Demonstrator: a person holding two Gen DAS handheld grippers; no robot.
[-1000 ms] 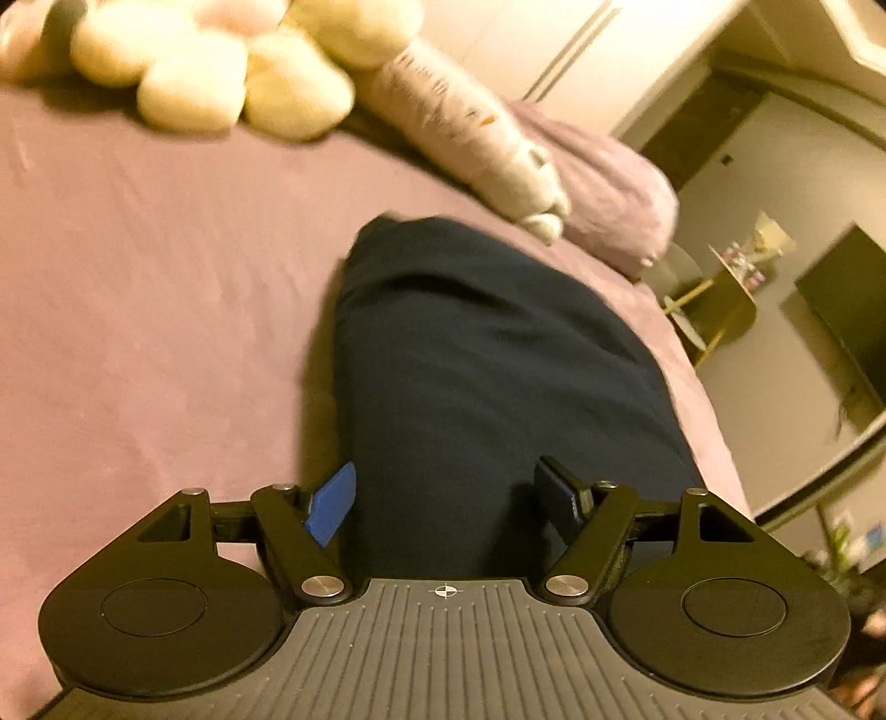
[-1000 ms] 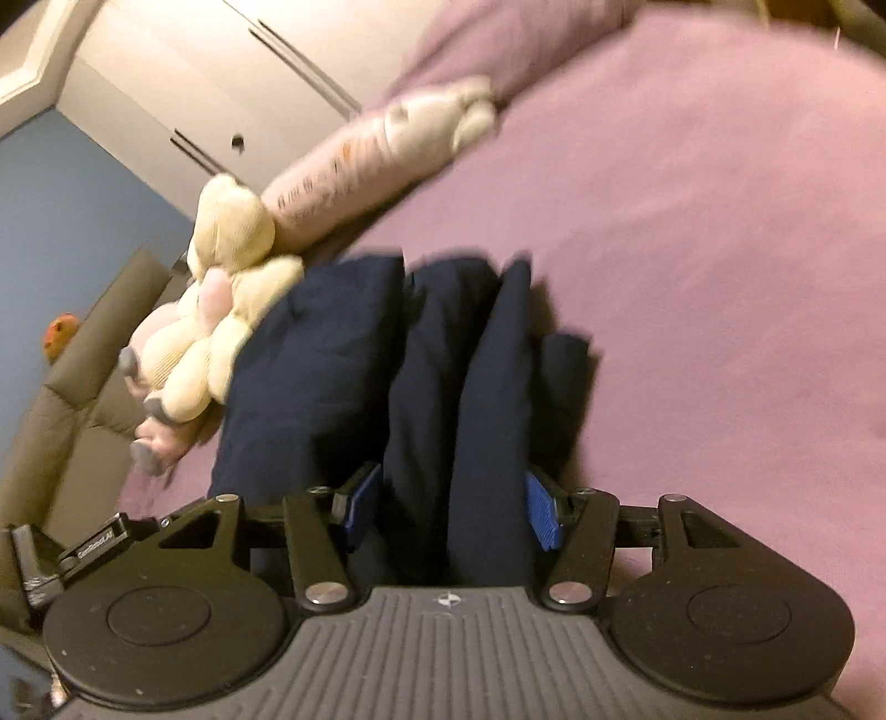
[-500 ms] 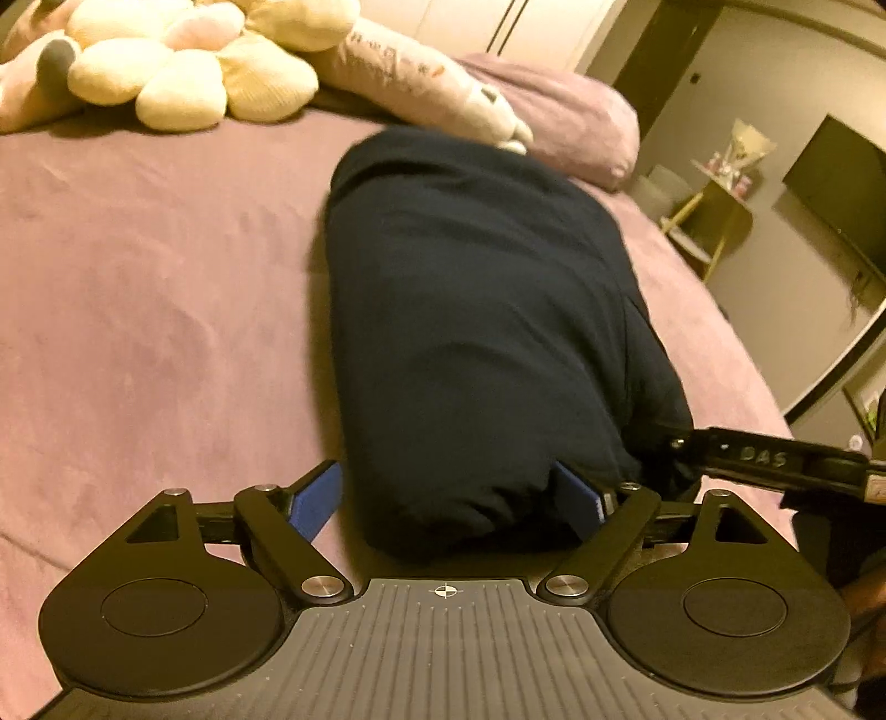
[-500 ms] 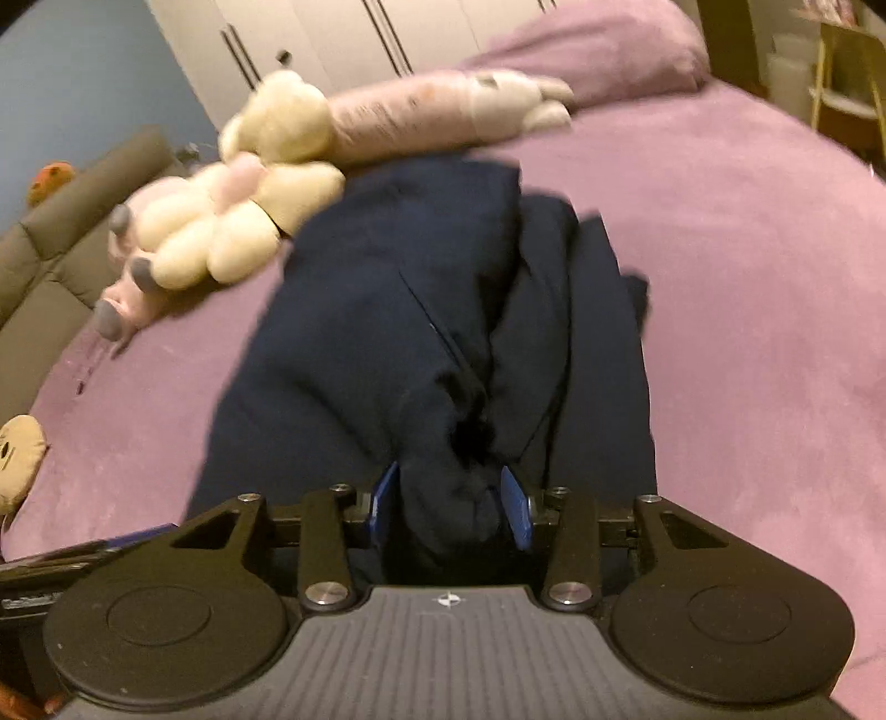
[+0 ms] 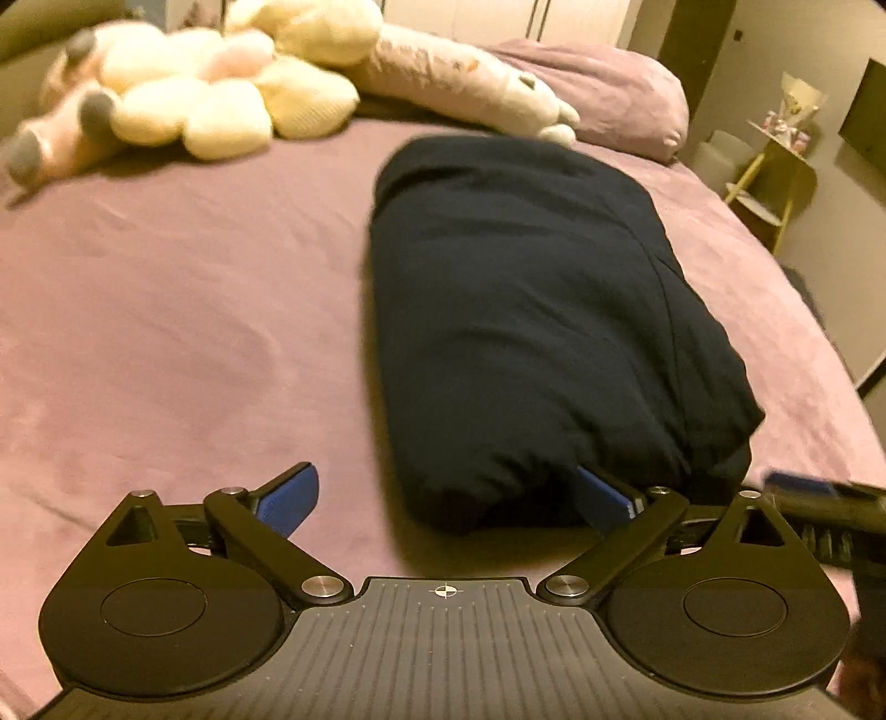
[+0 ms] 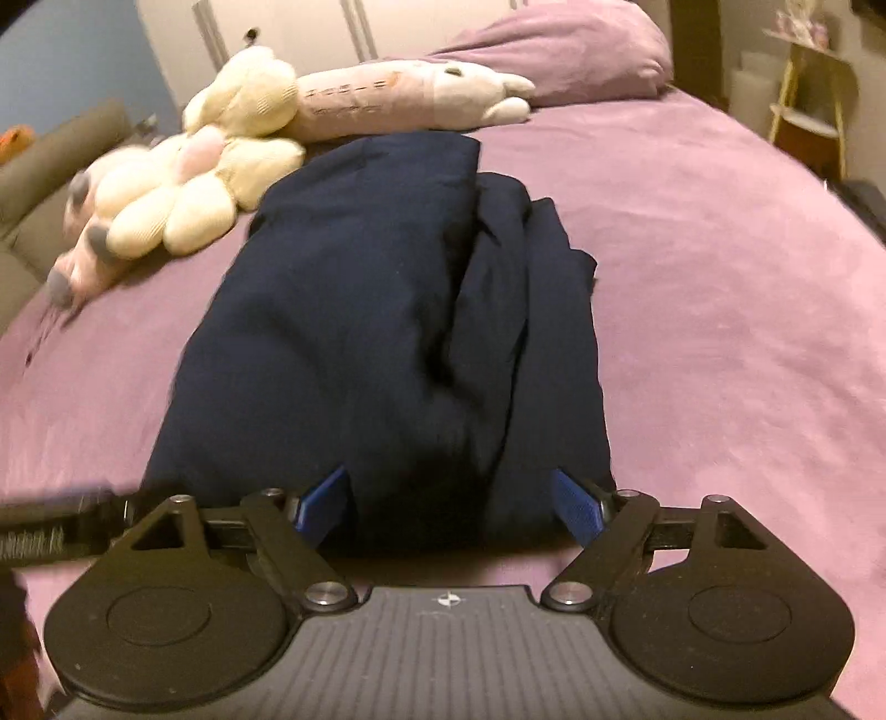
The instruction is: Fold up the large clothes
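A dark navy garment [image 5: 531, 310] lies folded in a long bundle on the purple bed [image 5: 166, 343]. In the right wrist view the garment [image 6: 387, 343] shows loose folds along its right side. My left gripper [image 5: 446, 495] is open at the garment's near end, the bundle's left corner between its blue pads without being pinched. My right gripper [image 6: 448, 501] is open, its pads on either side of the garment's near edge. The right gripper's tip [image 5: 814, 498] shows at the right edge of the left wrist view.
Cream and pink plush toys [image 5: 210, 94] and a long pink plush [image 6: 398, 94] lie at the head of the bed beside a purple pillow [image 6: 565, 50]. A yellow side table [image 5: 775, 160] stands off the right bed edge. A sofa [image 6: 50, 166] is at left.
My right gripper was shut on the garment's near edge half a second ago and has opened. Both grippers have drawn back toward the near end, and the garment now lies flat.
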